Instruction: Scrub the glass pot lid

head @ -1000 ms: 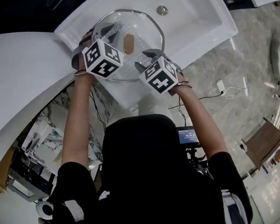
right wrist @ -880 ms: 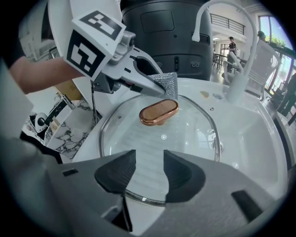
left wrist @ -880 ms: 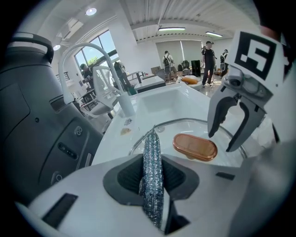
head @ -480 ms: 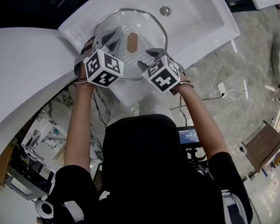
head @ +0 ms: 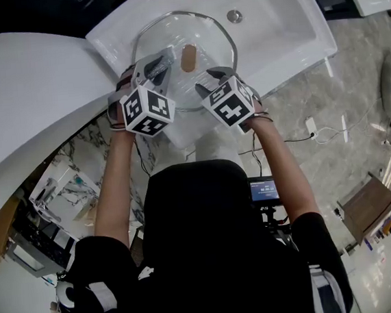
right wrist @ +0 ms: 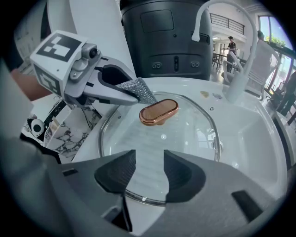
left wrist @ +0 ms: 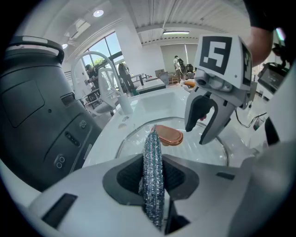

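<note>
Down at the near edge of the white sink (head: pixel 276 24), both arms are reaching forward, side by side. The left gripper (head: pixel 151 66) is clamping a silver scouring pad (left wrist: pixel 151 157). Its jaws are pinching the pad edge-on, so the mesh is standing up between the pads and poking out past the tips. The right gripper (right wrist: pixel 149 173) is sitting just beside it with its jaws a fair way apart and nothing pinched between them. The near rim of the lid is showing through the gap, and whether the tips are actually pressing on the glass I cannot tell.

Just beyond the jaws, the glass pot lid (head: pixel 204 31) is lying flat over the left part of the sink, dome and handle facing up. Ribbing is showing through the clear glass. The copper-coloured handle (head: pixel 187 58) is sitting at the lid's middle. It is an oblong bar, and in the head view its long axis is running away from the person, toward the back of the sink. The scouring pad's tip is hovering right by the handle's left side.

Farther on, the drain (head: pixel 235 16) is sitting in the open basin to the right. The white counter (head: pixel 31 92) is curving off to the left. At the back, a white faucet (right wrist: pixel 238 83) is arching up, with a dark appliance (right wrist: pixel 175 37) standing behind the sink.
</note>
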A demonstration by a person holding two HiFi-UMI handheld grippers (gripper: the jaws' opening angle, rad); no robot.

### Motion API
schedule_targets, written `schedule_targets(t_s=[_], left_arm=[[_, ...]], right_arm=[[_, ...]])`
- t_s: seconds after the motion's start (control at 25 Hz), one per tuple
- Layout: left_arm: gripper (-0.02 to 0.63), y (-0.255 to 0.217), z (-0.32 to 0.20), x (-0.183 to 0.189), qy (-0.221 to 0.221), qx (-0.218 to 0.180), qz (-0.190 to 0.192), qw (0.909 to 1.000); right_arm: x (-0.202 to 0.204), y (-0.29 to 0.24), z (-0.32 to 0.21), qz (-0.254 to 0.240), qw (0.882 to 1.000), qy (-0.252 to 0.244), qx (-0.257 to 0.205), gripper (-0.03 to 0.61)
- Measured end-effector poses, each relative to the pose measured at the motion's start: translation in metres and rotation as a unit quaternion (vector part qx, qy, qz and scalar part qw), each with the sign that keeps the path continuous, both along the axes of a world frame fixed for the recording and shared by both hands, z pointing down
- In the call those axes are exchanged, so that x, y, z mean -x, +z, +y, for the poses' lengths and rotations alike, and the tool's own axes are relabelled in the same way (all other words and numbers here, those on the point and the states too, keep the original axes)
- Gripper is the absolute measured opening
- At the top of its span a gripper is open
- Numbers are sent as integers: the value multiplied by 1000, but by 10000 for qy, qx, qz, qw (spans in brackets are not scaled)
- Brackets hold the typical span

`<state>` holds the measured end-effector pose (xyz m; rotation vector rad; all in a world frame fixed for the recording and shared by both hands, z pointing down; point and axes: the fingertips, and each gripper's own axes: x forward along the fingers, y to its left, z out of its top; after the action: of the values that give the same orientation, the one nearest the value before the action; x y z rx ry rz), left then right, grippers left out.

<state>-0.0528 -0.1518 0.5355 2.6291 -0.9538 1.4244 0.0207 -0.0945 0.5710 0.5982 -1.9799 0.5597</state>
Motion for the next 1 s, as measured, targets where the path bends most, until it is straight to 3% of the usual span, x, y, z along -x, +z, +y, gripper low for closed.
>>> schedule_targets(t_s=[0.8, 1.0], left_arm=[[80, 0, 47, -2, 70, 47, 76, 9999], [80, -1, 50, 2, -39, 85, 258, 9996]], right_arm=[[2, 0, 1, 1, 10000, -46, 13, 171], [3, 1, 3, 1, 10000, -53, 20, 170]])
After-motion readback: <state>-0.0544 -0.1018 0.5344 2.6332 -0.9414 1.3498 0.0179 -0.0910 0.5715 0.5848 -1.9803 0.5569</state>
